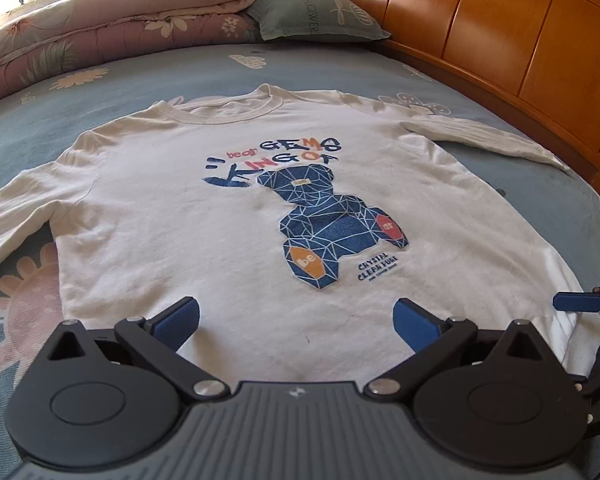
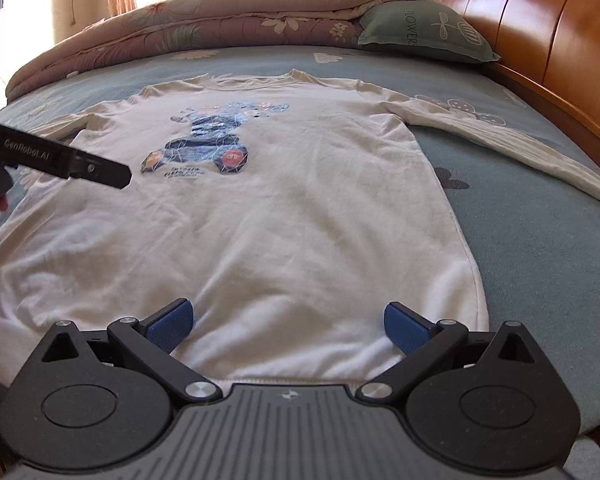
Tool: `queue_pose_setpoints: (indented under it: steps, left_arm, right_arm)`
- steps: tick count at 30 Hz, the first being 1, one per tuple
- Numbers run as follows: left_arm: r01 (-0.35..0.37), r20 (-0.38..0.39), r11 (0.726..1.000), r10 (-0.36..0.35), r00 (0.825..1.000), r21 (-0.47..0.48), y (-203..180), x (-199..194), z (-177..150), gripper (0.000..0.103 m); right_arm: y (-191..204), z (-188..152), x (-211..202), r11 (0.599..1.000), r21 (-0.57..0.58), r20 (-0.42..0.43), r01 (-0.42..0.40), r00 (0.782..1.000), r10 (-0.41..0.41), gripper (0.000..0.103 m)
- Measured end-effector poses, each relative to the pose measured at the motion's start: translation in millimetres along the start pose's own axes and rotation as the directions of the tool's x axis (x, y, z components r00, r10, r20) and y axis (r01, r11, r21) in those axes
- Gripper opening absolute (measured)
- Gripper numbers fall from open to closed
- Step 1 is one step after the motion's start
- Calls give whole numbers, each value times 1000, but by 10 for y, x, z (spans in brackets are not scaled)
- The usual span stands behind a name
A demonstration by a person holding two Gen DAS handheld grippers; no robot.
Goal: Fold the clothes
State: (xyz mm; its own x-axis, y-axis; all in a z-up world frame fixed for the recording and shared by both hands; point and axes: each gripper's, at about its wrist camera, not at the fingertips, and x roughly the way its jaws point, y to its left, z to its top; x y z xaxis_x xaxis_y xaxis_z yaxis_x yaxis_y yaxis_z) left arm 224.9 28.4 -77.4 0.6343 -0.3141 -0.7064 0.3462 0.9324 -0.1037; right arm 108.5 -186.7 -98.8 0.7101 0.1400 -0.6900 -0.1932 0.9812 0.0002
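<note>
A white sweatshirt (image 1: 204, 216) (bear print up) is spread flat on the bed (image 1: 100, 92); both the left gripper (image 1: 296, 324) and right gripper (image 2: 288, 326) are held spread, empty, over its hem.

Black linkage-armed left gripper (image 1: 296, 320) and right gripper (image 2: 288, 326): ribbed blue finger pads (image 2: 168, 326), silver pivot screws, grey ribbed bodies.

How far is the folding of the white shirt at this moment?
Done: the white shirt lies flat, print up, sleeves spread on the bed. In hand: nothing; the left gripper and right gripper are open over the hem. Left: every fold.
</note>
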Motion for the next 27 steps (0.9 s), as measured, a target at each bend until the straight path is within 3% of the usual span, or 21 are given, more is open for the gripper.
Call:
queue_pose_setpoints:
  steps: [11, 16, 21, 27]
  left_arm:
    - [-20, -12, 998, 21, 1000, 64, -127, -55, -110, 102]
    - [-11, -17, 998, 12, 1000, 55, -81, -75, -113, 102]
    - [-37, -9, 999, 37, 999, 20, 18, -115, -88, 102]
    - [-30, 7, 1000, 30, 1000, -2, 98, -171, -71, 102]
  right_arm:
    - [-21, 117, -115, 995, 61, 76, -76, 995, 72, 103]
    - [-331, 42, 49, 982, 186, 51, 2, 999, -12, 103]
    - [-463, 65, -48, 975, 207, 45, 76, 995, -87, 103]
    - [-371, 555, 41, 991, 130, 116, -22, 993, 7, 103]
